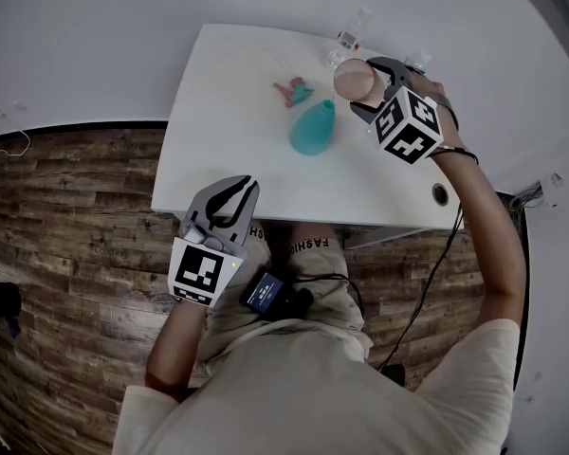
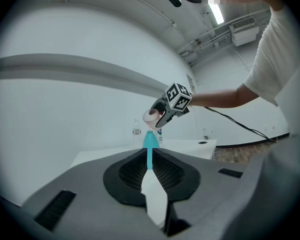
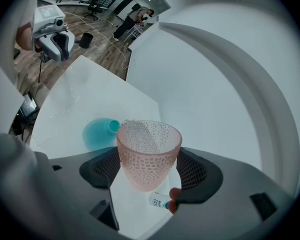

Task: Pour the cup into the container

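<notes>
— Pink dimpled cup [image 3: 149, 151] right up front. What has hold of it?
— Right gripper [image 3: 150, 170]. Its two dark pads press against the cup's sides low down, one on each side.
— Is the cup upright?
— No, it is tipped. From the left gripper view, its mouth leans down just above the neck of the teal container [image 2: 150, 140].
— Where does the container stand?
— On the white table [image 1: 228, 159], about the middle. A small pink and teal thing [image 1: 292, 91] lies just beside it, and a clear bottle [image 1: 354, 28] stands at the far edge.
— And the other claw?
— The left gripper [image 1: 229, 197] hangs at the table's near edge, well apart from the container. Its jaws are pressed together with nothing between them.
</notes>
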`<act>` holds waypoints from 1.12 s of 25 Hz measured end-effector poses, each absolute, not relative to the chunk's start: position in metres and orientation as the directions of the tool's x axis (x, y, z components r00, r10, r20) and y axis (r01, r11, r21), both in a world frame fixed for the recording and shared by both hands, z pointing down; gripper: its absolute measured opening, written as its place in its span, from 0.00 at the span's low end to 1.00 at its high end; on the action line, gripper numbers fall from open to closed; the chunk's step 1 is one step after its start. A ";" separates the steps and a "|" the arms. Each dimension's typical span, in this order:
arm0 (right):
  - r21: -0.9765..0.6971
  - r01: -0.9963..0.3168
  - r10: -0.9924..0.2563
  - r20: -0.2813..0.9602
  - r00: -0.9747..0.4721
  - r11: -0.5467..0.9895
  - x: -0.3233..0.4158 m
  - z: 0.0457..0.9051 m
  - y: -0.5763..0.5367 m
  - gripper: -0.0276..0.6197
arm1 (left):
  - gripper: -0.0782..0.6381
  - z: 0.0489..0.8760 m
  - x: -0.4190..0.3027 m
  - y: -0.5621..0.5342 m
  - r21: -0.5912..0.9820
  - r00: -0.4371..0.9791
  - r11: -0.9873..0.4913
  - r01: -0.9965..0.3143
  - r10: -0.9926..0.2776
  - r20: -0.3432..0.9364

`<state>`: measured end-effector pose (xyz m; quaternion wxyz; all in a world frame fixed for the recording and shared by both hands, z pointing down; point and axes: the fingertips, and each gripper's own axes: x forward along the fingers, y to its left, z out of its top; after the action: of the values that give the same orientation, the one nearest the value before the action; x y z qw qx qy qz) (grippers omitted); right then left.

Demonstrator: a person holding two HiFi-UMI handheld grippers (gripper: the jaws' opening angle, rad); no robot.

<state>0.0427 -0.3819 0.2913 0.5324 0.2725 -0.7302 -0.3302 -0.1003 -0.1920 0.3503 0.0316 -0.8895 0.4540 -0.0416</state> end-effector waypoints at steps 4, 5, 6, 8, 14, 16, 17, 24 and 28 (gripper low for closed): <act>0.776 -0.039 -0.751 0.596 -0.283 0.630 0.042 0.292 -0.382 0.59 | 0.15 0.351 -0.099 -0.192 -0.098 0.586 -0.587 -0.803 -0.809 0.046; 0.777 -0.038 -0.752 0.595 -0.283 0.629 0.042 0.292 -0.383 0.59 | 0.15 0.351 -0.100 -0.192 -0.098 0.586 -0.587 -0.803 -0.809 0.047; 0.778 -0.036 -0.753 0.595 -0.282 0.628 0.041 0.292 -0.383 0.59 | 0.15 0.352 -0.100 -0.192 -0.097 0.585 -0.587 -0.804 -0.810 0.048; 0.780 -0.032 -0.755 0.593 -0.281 0.625 0.041 0.291 -0.383 0.59 | 0.15 0.352 -0.100 -0.192 -0.095 0.584 -0.586 -0.805 -0.810 0.048; 0.793 -0.014 -0.767 0.583 -0.267 0.609 0.041 0.288 -0.382 0.59 | 0.15 0.351 -0.100 -0.189 -0.096 0.586 -0.587 -0.804 -0.809 0.044; 0.794 -0.013 -0.767 0.583 -0.267 0.608 0.041 0.288 -0.382 0.59 | 0.15 0.352 -0.101 -0.189 -0.095 0.585 -0.586 -0.804 -0.810 0.045; 0.793 -0.012 -0.767 0.584 -0.266 0.609 0.041 0.288 -0.382 0.59 | 0.15 0.351 -0.102 -0.189 -0.095 0.584 -0.586 -0.805 -0.810 0.046; 0.796 -0.001 -0.769 0.585 -0.259 0.606 0.041 0.289 -0.381 0.59 | 0.15 0.351 -0.103 -0.188 -0.096 0.584 -0.586 -0.805 -0.810 0.045; 0.798 0.003 -0.771 0.584 -0.253 0.603 0.042 0.289 -0.382 0.59 | 0.15 0.351 -0.104 -0.188 -0.094 0.584 -0.585 -0.805 -0.811 0.044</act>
<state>0.0422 -0.3817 0.2890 0.5476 0.2711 -0.7083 -0.3536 -0.1035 -0.1884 0.3511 0.0319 -0.8894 0.4542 -0.0410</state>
